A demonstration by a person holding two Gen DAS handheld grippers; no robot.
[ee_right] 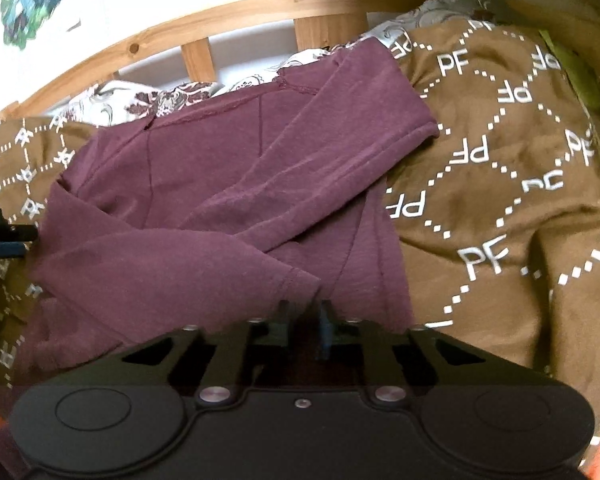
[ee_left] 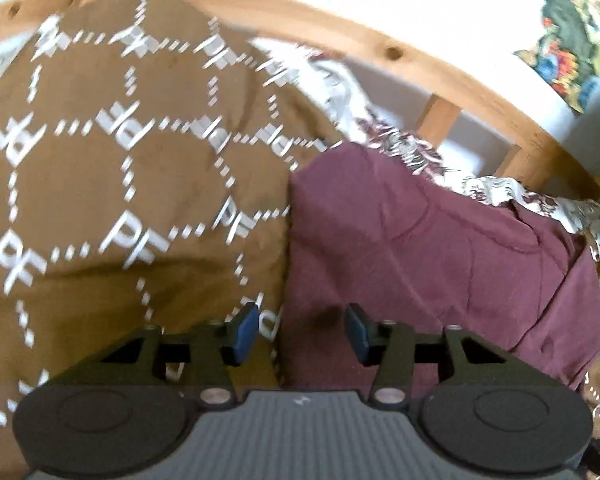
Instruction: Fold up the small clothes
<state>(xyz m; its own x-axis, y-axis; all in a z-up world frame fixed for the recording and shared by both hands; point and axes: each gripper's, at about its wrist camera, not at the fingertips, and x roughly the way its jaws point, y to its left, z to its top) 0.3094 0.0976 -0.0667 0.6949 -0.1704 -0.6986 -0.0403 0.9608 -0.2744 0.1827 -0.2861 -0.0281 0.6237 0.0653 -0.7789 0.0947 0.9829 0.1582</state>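
Note:
A maroon long-sleeved shirt [ee_right: 220, 200] lies flat on a brown blanket, with both sleeves folded across its body. My right gripper [ee_right: 304, 312] is at the near hem beside a sleeve cuff. Its jaws stand narrow, with maroon cloth pinched between them. In the left wrist view the shirt [ee_left: 420, 240] fills the right half. My left gripper [ee_left: 302, 320] hovers over the shirt's left edge, its blue pads [ee_left: 246, 328] wide apart and gripping nothing. A part of the left gripper [ee_right: 4, 240] shows at the left edge of the right wrist view.
The brown blanket [ee_left: 120, 180] with its white PF pattern covers the bed [ee_right: 500, 200]. A floral sheet [ee_right: 120, 100] lies behind the shirt, under a wooden slatted bed rail [ee_right: 220, 16]. Beyond is a white wall with a colourful picture [ee_left: 572, 32]. A green item [ee_right: 572, 68] lies far right.

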